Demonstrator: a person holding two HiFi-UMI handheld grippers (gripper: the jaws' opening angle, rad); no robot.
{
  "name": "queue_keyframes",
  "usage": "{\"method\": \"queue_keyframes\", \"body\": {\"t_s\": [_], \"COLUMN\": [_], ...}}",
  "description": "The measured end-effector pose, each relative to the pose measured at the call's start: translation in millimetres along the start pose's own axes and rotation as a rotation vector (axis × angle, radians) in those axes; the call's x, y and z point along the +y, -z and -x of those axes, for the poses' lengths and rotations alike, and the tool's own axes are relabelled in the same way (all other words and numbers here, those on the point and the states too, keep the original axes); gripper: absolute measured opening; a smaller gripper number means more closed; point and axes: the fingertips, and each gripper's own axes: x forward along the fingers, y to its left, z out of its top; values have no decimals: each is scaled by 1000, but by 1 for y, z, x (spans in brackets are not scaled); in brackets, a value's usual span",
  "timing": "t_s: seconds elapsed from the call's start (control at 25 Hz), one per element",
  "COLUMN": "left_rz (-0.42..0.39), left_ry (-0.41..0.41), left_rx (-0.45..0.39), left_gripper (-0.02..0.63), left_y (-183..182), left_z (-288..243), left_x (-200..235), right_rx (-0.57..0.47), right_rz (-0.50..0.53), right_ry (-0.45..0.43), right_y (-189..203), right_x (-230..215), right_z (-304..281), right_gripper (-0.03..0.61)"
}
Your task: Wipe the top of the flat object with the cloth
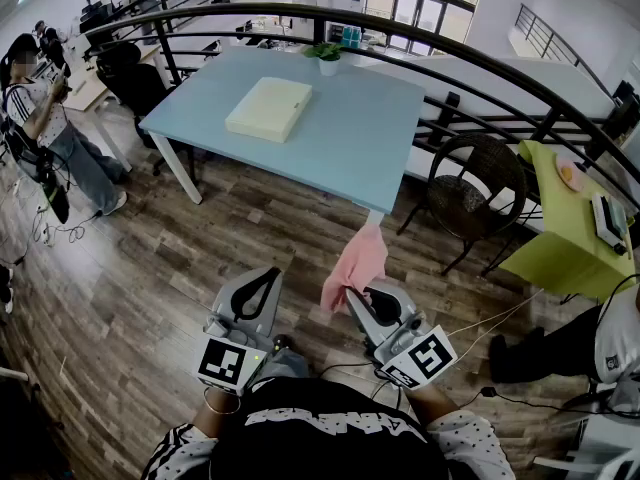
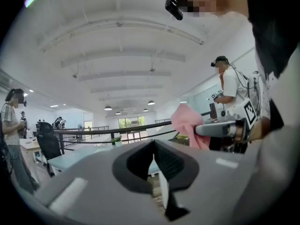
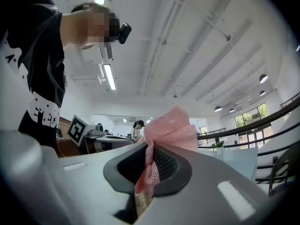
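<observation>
- While held low before the torso, well short of the blue table point(image 1: 350, 143): left gripper point(image 1: 267, 278) and right gripper point(image 1: 356, 296), side by side above the wood floor point(image 1: 150, 268), close together but not touching.
- Right gripper: jaws pressed together on the pink cloth point(image 1: 358, 260), pinching it near the middle. In the right gripper view, a bunched fold standing up above the pads and a thin tail trailing down between them.
- From the head view, cloth sticking up and forward from the jaws, its upper end seen near the table's near edge, out in the air above the floor.
- Left gripper: jaws closed down to a thin slit, gripping nothing. Through the slit, only a sliver of table and floor.
- Flat object point(image 1: 268, 108): a cream slab lying flat on the far-left part of the table, well apart from the cloth and from both grippers.
- Small potted plant point(image 1: 327, 56) at the table's far edge, just beyond the slab.
- Curved black railing point(image 1: 420, 30) sweeping behind and to the right of the table.
- Dark wicker chair point(image 1: 472, 190) to the right of the table, a yellow-green table point(image 1: 552, 238) further right.
- Person point(image 1: 45, 118) standing at the far left, near dark office chairs.
</observation>
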Motion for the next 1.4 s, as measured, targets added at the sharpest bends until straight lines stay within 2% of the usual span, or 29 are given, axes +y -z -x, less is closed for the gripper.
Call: {"method": "queue_keyframes", "body": {"t_s": [0.2,0.48,0.84,1.04,1.4], "left_rz": [-23,8,50,34,65], "left_ry": [4,-8,-23,-26,-102], "left_rx": [13,14,27,11,12], "left_gripper": [0,0,0,0,0], "left_y": [6,19,43,43,46], "left_z": [-3,-7,-14,-21,-18], "left_x": [11,49,136,184,273], "right_rx": [-4,-10,25,39,54], "right_rz": [-20,-52,-42,-41,-31], "right_ry": [6,-20,-11,-10,-63], "right_y": [6,13,26,30,32], "right_x": [-3,-3,-9,-15,-9], "right_z": [-9,-45,-126,-172,-256], "right_gripper": [25,26,26,26,26]}}
